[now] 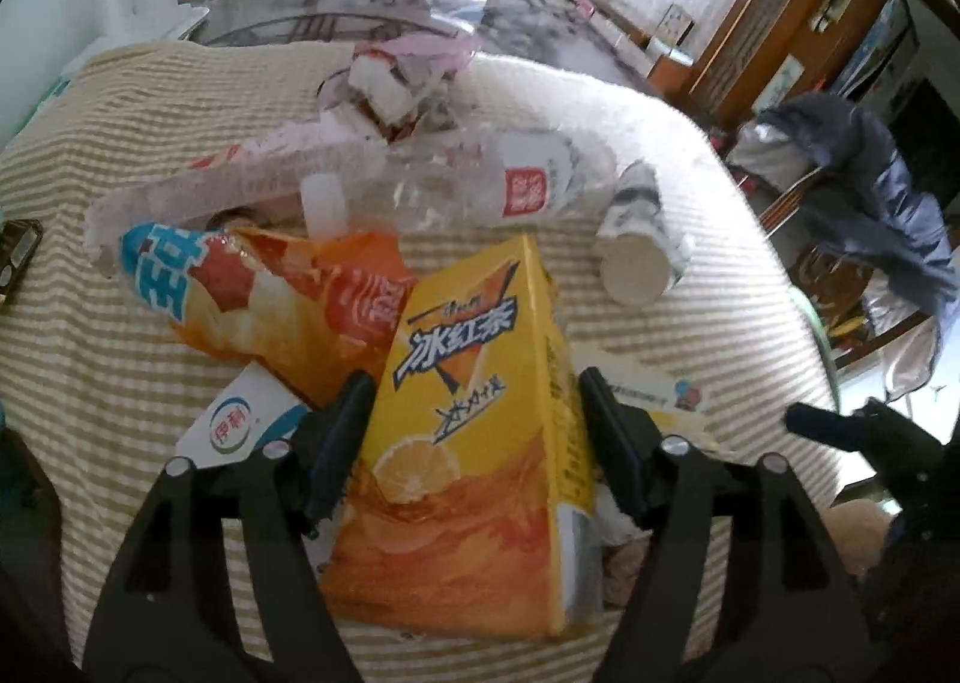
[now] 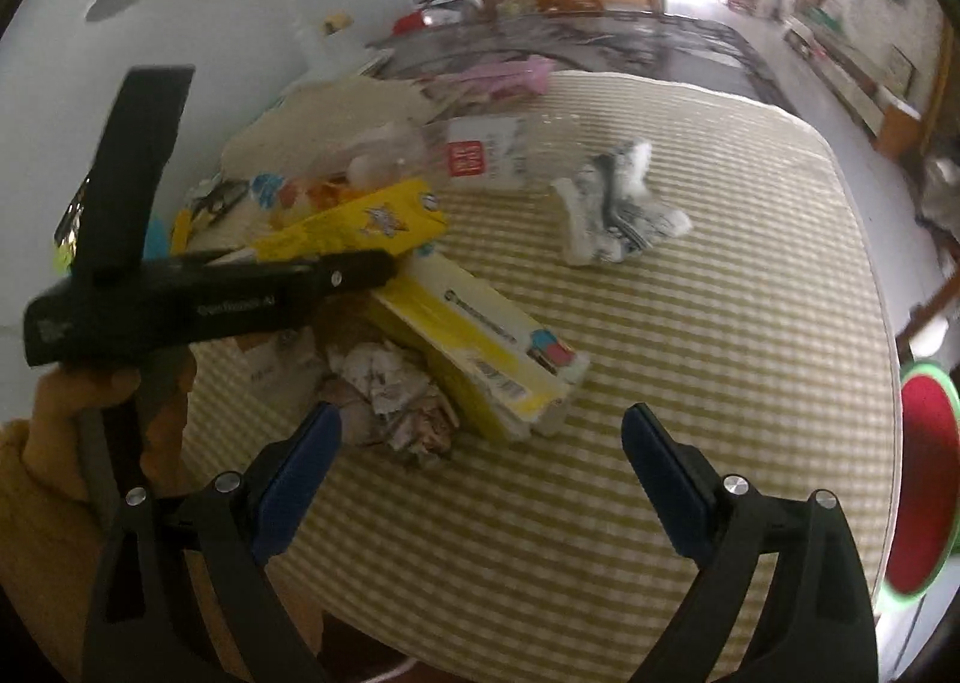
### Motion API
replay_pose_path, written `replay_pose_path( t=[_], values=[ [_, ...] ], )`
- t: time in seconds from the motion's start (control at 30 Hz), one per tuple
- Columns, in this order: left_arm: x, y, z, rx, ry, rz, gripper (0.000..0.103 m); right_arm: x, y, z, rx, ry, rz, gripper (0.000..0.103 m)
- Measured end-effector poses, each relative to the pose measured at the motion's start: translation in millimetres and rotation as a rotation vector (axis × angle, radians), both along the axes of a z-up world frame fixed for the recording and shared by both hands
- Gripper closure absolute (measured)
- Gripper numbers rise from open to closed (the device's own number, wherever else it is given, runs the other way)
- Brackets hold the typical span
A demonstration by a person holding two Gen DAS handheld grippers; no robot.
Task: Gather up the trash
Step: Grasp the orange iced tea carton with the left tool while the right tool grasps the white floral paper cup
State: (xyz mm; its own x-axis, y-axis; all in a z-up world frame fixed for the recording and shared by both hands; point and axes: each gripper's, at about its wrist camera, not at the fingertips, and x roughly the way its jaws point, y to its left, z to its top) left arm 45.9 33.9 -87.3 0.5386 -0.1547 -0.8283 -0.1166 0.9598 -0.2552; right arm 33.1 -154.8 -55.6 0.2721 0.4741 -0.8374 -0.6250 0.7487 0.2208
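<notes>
My left gripper (image 1: 474, 419) is shut on a yellow iced-tea carton (image 1: 474, 443) and holds it over the trash pile. From the right wrist view the same carton (image 2: 372, 224) shows held by the left gripper's black body (image 2: 198, 299). My right gripper (image 2: 480, 461) is open and empty above the striped cloth, just in front of a crumpled paper ball (image 2: 390, 389) and a flat yellow-white box (image 2: 480, 359). An orange chip bag (image 1: 270, 293), a clear plastic bottle (image 1: 474, 185) and a crushed paper cup (image 1: 642, 239) lie on the cloth.
A striped cloth (image 2: 690, 323) covers the round table. A white milk carton (image 1: 240, 425) lies under the chip bag. A red bin with a green rim (image 2: 921, 491) stands past the table's right edge. A chair with grey clothes (image 1: 870, 191) stands to the right.
</notes>
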Motion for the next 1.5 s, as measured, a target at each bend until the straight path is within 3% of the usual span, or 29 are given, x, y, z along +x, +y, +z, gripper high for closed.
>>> replay_pose_path(
  t=[0.13, 0.33, 0.4, 0.53, 0.7, 0.83, 1.0, 1.43, 1.5],
  values=[
    [-3.4, 5.3, 4.3, -0.042, -0.029, 0.023, 0.041, 23.9, 2.5, -0.9, 0.024, 0.052, -0.01, 0.012],
    [-14.3, 12.7, 28.5, -0.091, -0.165, 0.068, 0.04, 71.1, 13.6, 13.6, 0.041, 0.0, -0.158, 0.012],
    [-15.2, 14.9, 29.8, -0.092, -0.172, 0.08, 0.04, 92.6, 14.2, 10.6, 0.089, 0.048, -0.245, 0.011],
    [-13.8, 16.2, 29.0, -0.101, -0.167, 0.083, 0.04, 132.2, 5.4, -15.6, 0.222, 0.229, -0.438, 0.01],
    [-13.6, 15.6, 28.7, -0.113, -0.171, 0.073, 0.04, 150.6, 1.4, -37.1, 0.258, 0.304, -0.561, 0.01],
    [-9.6, 16.4, 26.6, -0.127, -0.164, 0.07, 0.04, 159.6, 0.3, -51.1, 0.301, 0.369, -0.574, 0.01],
    [-8.8, 18.9, 27.7, -0.145, -0.167, 0.072, 0.04, 150.5, 5.4, -49.7, 0.278, 0.331, -0.534, 0.012],
    [-8.3, 18.5, 24.9, -0.151, -0.15, 0.063, 0.04, 151.9, -0.6, -56.6, 0.32, 0.373, -0.5, 0.013],
    [-7.9, 17.3, 24.7, -0.147, -0.149, 0.058, 0.04, 151.4, -3.0, -56.4, 0.322, 0.373, -0.501, 0.017]
  ],
)
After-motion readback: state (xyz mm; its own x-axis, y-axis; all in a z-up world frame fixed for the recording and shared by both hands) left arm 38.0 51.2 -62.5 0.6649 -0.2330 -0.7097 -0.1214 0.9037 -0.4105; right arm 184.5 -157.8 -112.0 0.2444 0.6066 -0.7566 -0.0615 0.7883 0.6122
